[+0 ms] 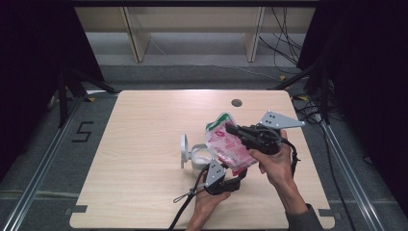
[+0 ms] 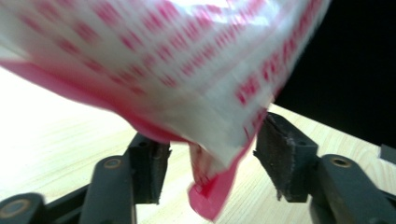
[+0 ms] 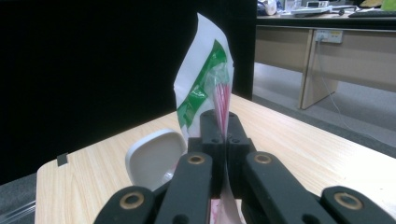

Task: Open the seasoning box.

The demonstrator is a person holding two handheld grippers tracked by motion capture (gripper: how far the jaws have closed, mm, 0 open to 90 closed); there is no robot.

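Altogether: one bag [image 1: 225, 143], one white container [image 1: 196, 155], two grippers [image 1: 231, 129]

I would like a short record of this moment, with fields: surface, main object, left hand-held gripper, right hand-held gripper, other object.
surface: light wooden table
main object: red-and-white printed bag with green top edge, held above the table
left hand-held gripper: jaws open on either side of the bag's lower corner
right hand-held gripper: jaws shut on the bag
other object: white container with its lid open, on the table left of the bag
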